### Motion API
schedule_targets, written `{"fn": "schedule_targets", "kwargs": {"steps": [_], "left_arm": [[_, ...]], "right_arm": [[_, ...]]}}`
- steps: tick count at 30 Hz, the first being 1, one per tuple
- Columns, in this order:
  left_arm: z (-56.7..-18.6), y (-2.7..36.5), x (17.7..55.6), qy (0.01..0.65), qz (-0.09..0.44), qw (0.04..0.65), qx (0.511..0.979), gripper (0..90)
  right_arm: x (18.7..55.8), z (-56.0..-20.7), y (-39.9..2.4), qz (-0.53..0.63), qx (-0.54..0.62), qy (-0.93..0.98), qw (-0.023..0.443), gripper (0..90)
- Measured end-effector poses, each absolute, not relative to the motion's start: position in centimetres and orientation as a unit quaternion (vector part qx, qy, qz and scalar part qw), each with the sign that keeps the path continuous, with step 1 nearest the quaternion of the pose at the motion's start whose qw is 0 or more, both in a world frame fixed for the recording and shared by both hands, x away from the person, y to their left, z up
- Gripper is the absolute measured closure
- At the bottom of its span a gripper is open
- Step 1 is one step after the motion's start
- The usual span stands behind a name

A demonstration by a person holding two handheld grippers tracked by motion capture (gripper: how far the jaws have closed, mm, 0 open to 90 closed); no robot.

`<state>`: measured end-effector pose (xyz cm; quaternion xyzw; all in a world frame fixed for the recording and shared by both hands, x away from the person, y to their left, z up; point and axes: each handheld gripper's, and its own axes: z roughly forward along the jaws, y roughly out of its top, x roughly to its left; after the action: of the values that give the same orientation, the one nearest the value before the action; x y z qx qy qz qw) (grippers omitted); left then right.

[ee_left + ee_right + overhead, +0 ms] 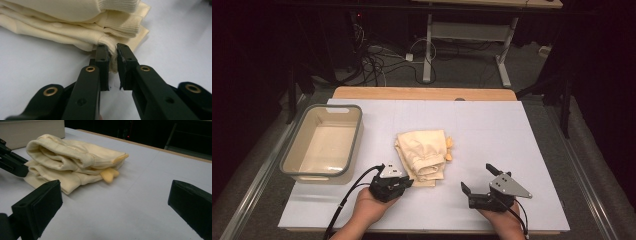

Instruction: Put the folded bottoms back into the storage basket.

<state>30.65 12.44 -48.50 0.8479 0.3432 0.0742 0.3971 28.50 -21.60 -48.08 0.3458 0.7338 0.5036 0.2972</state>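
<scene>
Two jaws pinching folded cream garment (75, 22), left gripper (113, 53)

A cream garment (422, 152), folded into a thick bundle with ribbed cuffs showing, lies flat to the right of the grey tub (323, 142), well apart from it. A small yellow-orange piece pokes out on the side away from the tub.

Table mat (492, 130) evenly lit from overhead, room behind dark. Soft short shadows under the folded cream garment (422, 152). High view soft, low-res. Gripper views: near jaws blurred, cloth just ahead sharper, no glare.
</scene>
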Motion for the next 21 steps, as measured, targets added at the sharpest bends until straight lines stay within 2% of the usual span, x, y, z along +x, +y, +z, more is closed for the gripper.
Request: {"fn": "schedule_targets", "kwargs": {"steps": [21], "left_arm": [[-48.7,18.5,29.3,0.363,0.085,0.376,0.848,78.5]], "right_arm": [[28.4,-48.1,-21.6,0.501,0.347,0.734,0.299,0.4]]}}
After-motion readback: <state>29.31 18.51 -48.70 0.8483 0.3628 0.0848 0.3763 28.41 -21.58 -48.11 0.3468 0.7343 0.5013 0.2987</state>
